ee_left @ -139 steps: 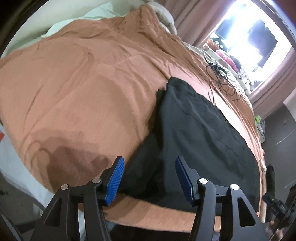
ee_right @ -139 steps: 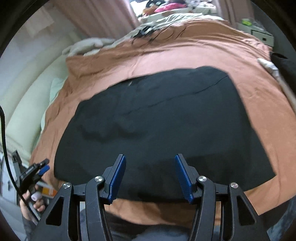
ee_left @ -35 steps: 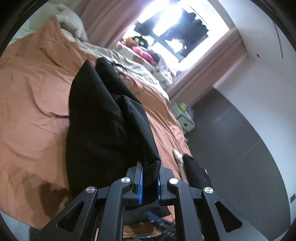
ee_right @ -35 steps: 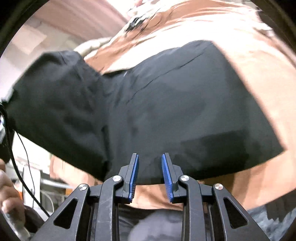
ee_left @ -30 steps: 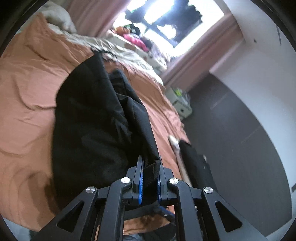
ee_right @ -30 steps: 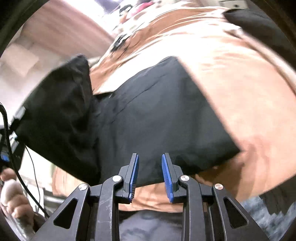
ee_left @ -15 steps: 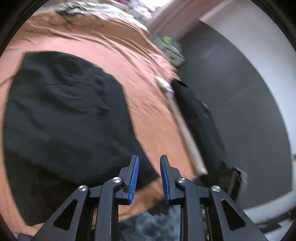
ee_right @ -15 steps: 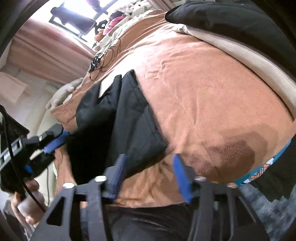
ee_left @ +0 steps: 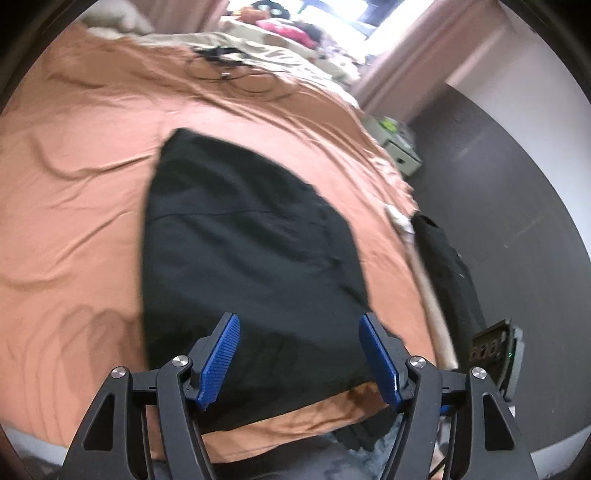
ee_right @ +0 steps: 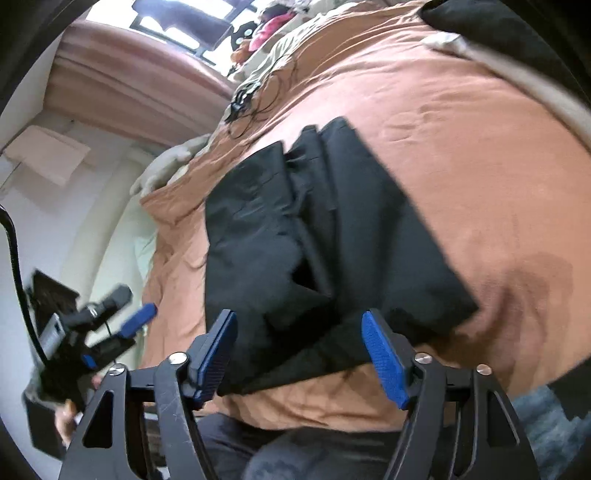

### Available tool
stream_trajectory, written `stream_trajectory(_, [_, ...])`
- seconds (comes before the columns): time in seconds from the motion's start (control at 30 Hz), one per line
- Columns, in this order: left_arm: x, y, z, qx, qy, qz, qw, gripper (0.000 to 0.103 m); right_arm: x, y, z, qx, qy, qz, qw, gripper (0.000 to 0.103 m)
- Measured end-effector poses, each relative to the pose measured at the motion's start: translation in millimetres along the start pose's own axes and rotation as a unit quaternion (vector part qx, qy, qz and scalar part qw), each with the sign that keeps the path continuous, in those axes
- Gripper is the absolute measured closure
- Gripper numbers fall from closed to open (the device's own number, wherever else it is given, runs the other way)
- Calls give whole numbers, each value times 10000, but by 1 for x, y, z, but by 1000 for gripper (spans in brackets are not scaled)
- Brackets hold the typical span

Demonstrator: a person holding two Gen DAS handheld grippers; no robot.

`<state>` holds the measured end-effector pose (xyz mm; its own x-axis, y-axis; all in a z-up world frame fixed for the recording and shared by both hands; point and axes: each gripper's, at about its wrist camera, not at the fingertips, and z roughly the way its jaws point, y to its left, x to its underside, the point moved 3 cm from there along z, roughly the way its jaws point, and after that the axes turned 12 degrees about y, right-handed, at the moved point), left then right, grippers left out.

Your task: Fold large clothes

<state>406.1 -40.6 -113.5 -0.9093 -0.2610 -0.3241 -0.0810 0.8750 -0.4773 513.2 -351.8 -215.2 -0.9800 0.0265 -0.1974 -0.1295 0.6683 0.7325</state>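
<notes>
Rust-orange bedspread (ee_left: 74, 155) under everything. Folded black garment (ee_left: 240, 258) flat on it, near the front edge. Overlapping layers and an open fold visible only from the right wrist. Left gripper (ee_left: 300, 356) and right gripper (ee_right: 300, 356) both just spread wide, empty, above the garment's near edge.

My right claw (ee_right: 300, 354) sits w/ jaws wide apart, having just been opening; nothing pinched, blue pads clear of the cloth. Below and ahead, the black garment (ee_right: 332, 236) lies folded on the bed's orange cover (ee_right: 480, 155), layered edges running lengthwise, near corner showing between my pads. Left claw (ee_right: 125, 325) shows at frame left, blurred, w/ a hand (ee_right: 66, 410) under it, apart from the garment. Black cables (ee_right: 255, 99) lie tangled farther up the cover. Window (ee_right: 184, 18) bright at top, curtain (ee_right: 122, 85) under it.
</notes>
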Motion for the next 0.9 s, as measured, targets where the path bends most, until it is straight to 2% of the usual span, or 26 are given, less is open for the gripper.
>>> stream_trajectory(0.1, [6, 27, -4, -164, 14, -237, 9996, 35, -9, 0, 15, 126, 8, 118, 9999, 24])
stream_trajectory(0.13, [8, 39, -1, -216, 57, -368, 9991, 35, -12, -1, 18, 260, -56, 182, 9995, 30])
stream_trajectory(0.17, [10, 47, -1, -250, 95, -458, 9986, 35, -13, -2, 20, 360, -81, 222, 9991, 64])
stream_trajectory(0.2, [13, 55, 0, -287, 137, -549, 9980, 35, -15, -3, 23, 348, -19, 234, 9991, 83])
stream_trajectory(0.27, [17, 68, 5, -364, 211, -719, 9965, 35, -17, -4, 20, 250, -92, 241, 9994, 86])
stream_trajectory(0.37, [22, 78, 6, -439, 223, -813, 9955, 35, -12, 0, 4, 365, -360, 78, 9987, 89])
stream_trajectory(0.53, [25, 71, 11, -416, 240, -737, 9961, 35, -3, -20, -18, 371, -562, 241, 9974, 89])
stream_trajectory(0.73, [27, 58, 33, -399, 443, -618, 9963, 35, 3, -54, -25, 309, -493, 575, 9966, 89])
stream_trajectory(0.9, [33, 54, 49, -424, 667, -559, 9953, 46, 9, -72, -18, 261, -401, 746, 9961, 89])
